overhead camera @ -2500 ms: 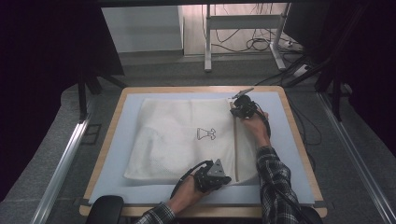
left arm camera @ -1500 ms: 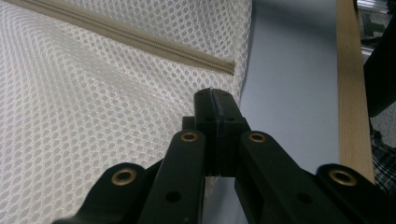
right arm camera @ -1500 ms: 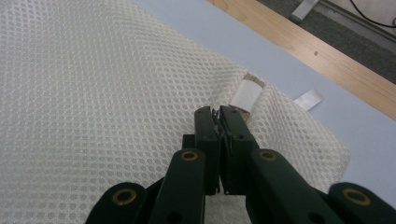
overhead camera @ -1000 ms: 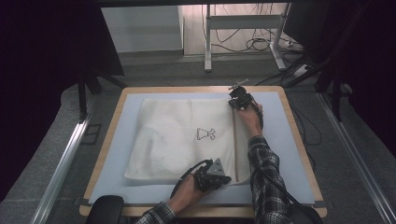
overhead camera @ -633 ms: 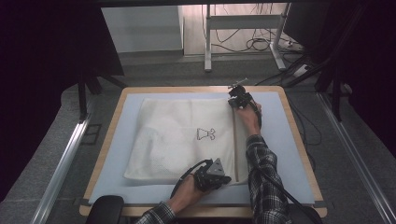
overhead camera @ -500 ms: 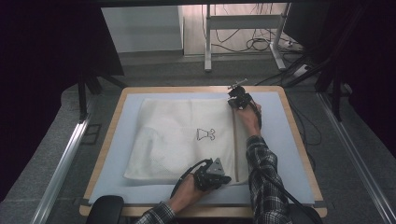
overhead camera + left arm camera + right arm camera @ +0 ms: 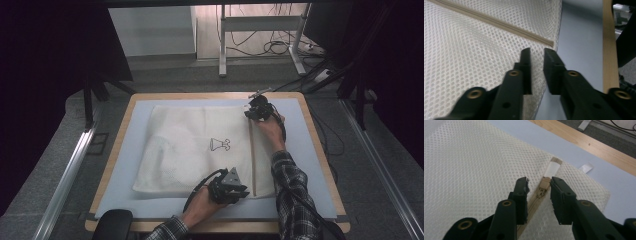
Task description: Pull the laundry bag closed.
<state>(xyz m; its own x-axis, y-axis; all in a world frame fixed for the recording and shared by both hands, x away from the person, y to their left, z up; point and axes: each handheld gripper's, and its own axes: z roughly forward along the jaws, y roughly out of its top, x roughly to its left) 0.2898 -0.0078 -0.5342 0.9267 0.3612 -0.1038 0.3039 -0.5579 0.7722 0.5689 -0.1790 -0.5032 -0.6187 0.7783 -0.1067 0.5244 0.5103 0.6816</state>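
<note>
A white mesh bag [image 7: 195,145] lies flat on the blue mat, with a tan zipper [image 7: 252,155] running down its right side. My left gripper [image 7: 243,190] is at the bag's near edge. In the left gripper view its jaws [image 7: 537,53] have just been opening. They stand slightly apart astride the mesh hem [image 7: 474,45], just short of the zipper's end [image 7: 550,43]. My right gripper [image 7: 254,112] is at the zipper's far end. Its jaws [image 7: 539,183] have also just been opening and stand apart on either side of the zipper slider [image 7: 543,187], not pressing on it.
The blue mat [image 7: 310,150] covers a wooden table with a raised rim [image 7: 326,167]. A small white label [image 7: 586,167] pokes out from the bag's far edge. A dark pad [image 7: 112,222] sits at the near left corner. Floor rails flank the table.
Since the earliest frame my right gripper has shifted a little toward the far end of the zipper. The left hand has stayed where it was at the bag's near edge.
</note>
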